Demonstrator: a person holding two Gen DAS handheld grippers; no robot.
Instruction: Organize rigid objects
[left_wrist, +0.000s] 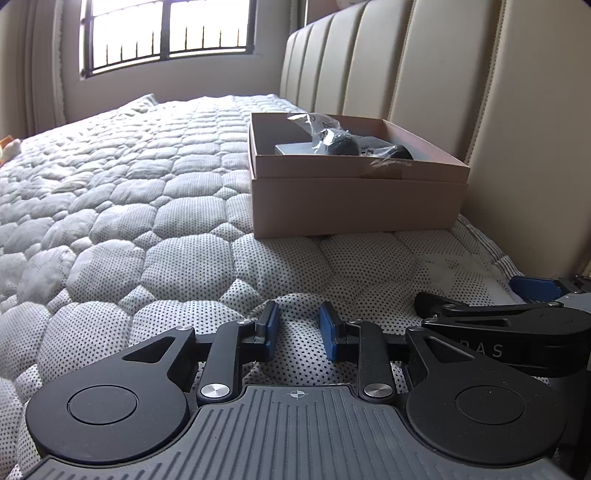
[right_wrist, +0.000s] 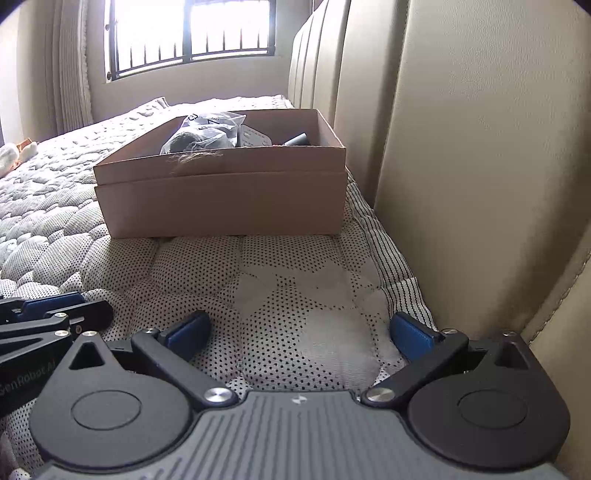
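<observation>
Cardboard box (left_wrist: 354, 206) sits on the mattress (left_wrist: 129, 206), far from both grippers, its right side close against the headboard (left_wrist: 443, 74). In the box: bagged items (left_wrist: 332, 140) toward the left and near wall, a flat case (right_wrist: 255, 137) behind them. Left gripper (left_wrist: 298, 328) and right gripper (right_wrist: 299, 332) rest side by side on the near mattress, right one nearest the headboard. Window (left_wrist: 166, 33) on the far wall.

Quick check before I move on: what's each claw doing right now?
Left claw: nearly closed, narrow gap between pads, holding nothing.
Right claw: wide open, empty, resting low over the mattress.
</observation>
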